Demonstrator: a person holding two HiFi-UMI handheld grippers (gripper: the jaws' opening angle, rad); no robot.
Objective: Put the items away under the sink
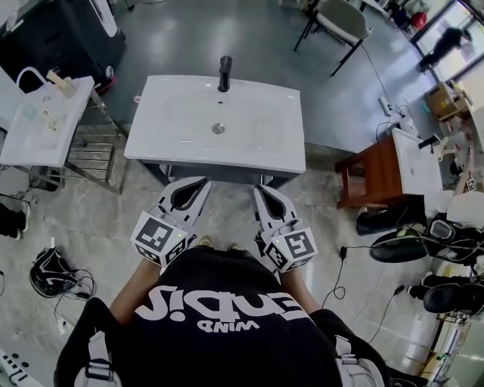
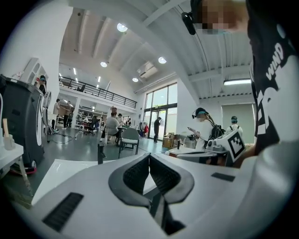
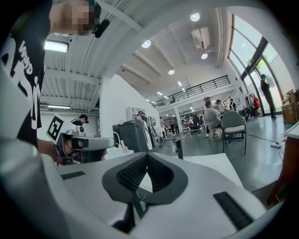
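The left gripper (image 1: 198,181) and the right gripper (image 1: 262,190) (each with jaws pressed together, nothing between them) point side by side toward the white sink (image 1: 170,106).

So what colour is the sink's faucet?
The faucet is black; head view shows it best.

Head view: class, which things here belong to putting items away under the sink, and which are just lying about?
Belong to the job:
sink
dark cabinet under it
left gripper and right gripper, both shut and empty

Just lying about:
side table with small things
wooden stand
chair
cable tangle on the floor
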